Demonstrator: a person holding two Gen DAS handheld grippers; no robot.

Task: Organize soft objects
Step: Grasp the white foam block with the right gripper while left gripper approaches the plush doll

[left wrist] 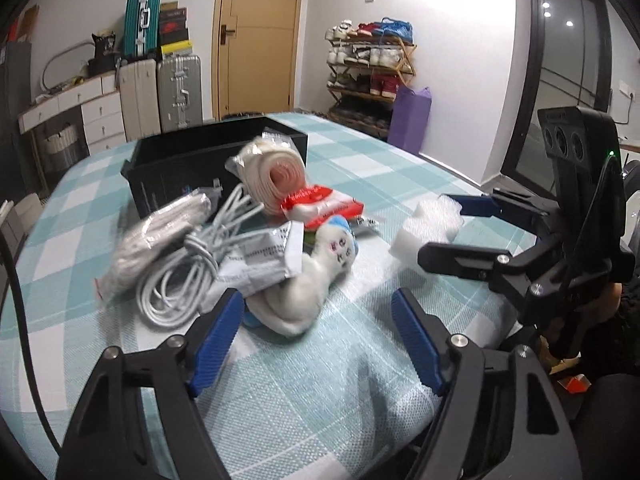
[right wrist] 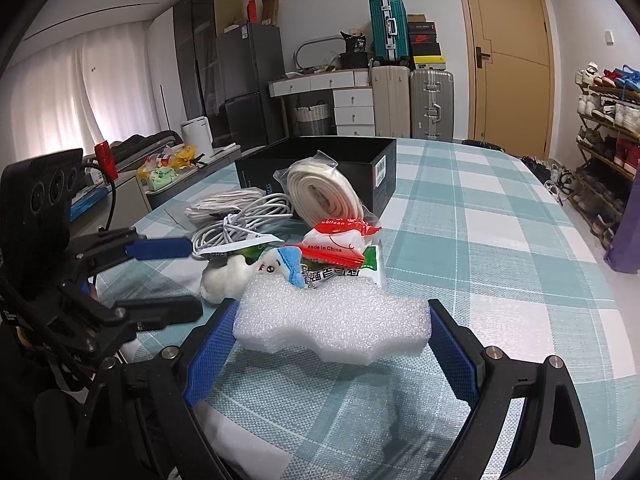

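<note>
Our right gripper [right wrist: 332, 344] clamps the white bubbly foam block [right wrist: 332, 320] just above the checked table [right wrist: 500, 240] — we carry it level into the black box [right wrist: 320, 168]. Left gripper [left wrist: 318, 344] stands released, nearing the white plush toy [left wrist: 316, 276].

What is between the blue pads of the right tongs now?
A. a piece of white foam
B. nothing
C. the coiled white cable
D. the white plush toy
A: the right tongs grip the white foam piece at both ends, lifted above its shadow on the checked tablecloth.
</note>
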